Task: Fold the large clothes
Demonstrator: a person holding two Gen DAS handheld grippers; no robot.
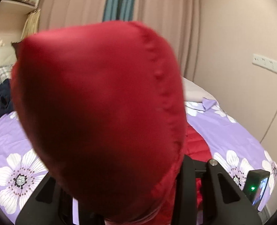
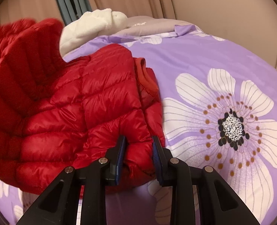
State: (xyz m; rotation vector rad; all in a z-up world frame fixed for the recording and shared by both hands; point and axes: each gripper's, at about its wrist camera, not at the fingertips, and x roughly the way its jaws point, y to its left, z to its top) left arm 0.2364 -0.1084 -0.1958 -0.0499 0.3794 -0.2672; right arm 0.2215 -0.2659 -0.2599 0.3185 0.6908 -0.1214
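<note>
The red puffer jacket (image 2: 78, 112) lies on the purple flowered bedspread (image 2: 223, 65). The right gripper (image 2: 138, 150) pinches its quilted edge; the left gripper (image 1: 176, 183) clamps a raised smooth red part (it fills that view). White plush blanket (image 2: 93, 24) behind.

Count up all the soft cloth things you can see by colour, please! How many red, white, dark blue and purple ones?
Red: 1, the puffy jacket
White: 1, the fluffy blanket
Dark blue: 1, the crumpled garment
Purple: 1, the flowered bed cover
Total: 4
</note>
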